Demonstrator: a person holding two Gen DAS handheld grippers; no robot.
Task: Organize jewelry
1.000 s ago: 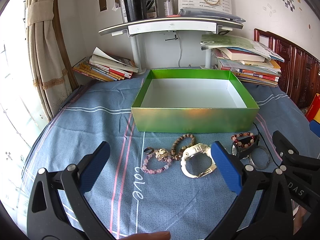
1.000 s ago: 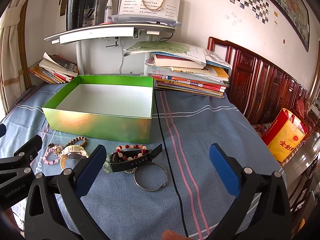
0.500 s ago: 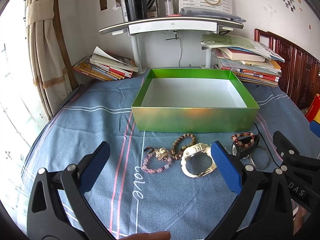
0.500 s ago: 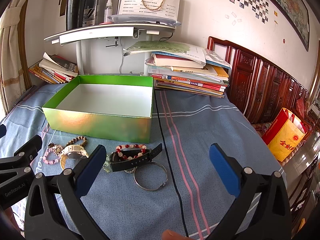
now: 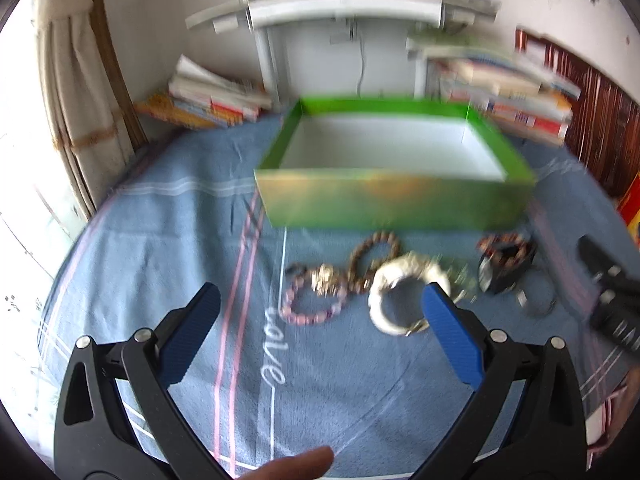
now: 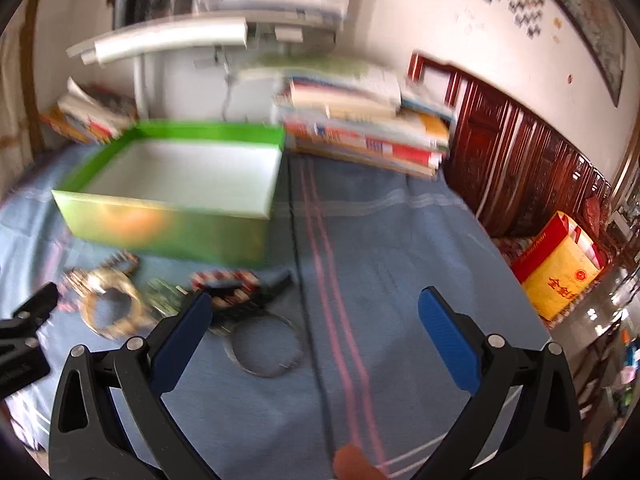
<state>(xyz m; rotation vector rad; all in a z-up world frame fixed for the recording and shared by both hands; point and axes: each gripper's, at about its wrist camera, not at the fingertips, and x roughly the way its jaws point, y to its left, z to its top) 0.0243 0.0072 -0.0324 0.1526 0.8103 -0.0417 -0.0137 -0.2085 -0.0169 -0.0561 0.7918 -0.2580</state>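
An empty green box [image 5: 400, 204] [image 6: 168, 228] with a white inside stands on the blue cloth. In front of it lies a row of jewelry: a pink bead bracelet [image 5: 310, 306], a brown bead bracelet [image 5: 370, 260], a white watch [image 5: 404, 296] [image 6: 108, 300], a red bead bracelet [image 5: 502, 242] [image 6: 224, 278] on a black band, and a metal bangle [image 6: 264, 346]. My left gripper [image 5: 320, 314] is open just short of the pink bracelet and the watch. My right gripper [image 6: 314, 312] is open, its left fingertip over the black band. Both views are blurred.
Stacks of books [image 5: 212, 100] [image 6: 368, 128] lie behind the box on both sides, under a white shelf [image 5: 336, 10]. A black cable [image 6: 304, 280] runs down the cloth. A curtain [image 5: 76, 92] hangs at the left; a wooden headboard [image 6: 520, 160] and a yellow-red bag [image 6: 560, 264] are at the right.
Both grippers have moved forward and down toward the jewelry, which now sits closer and larger between the fingers. The views have blurred with motion. Both grippers remain open.
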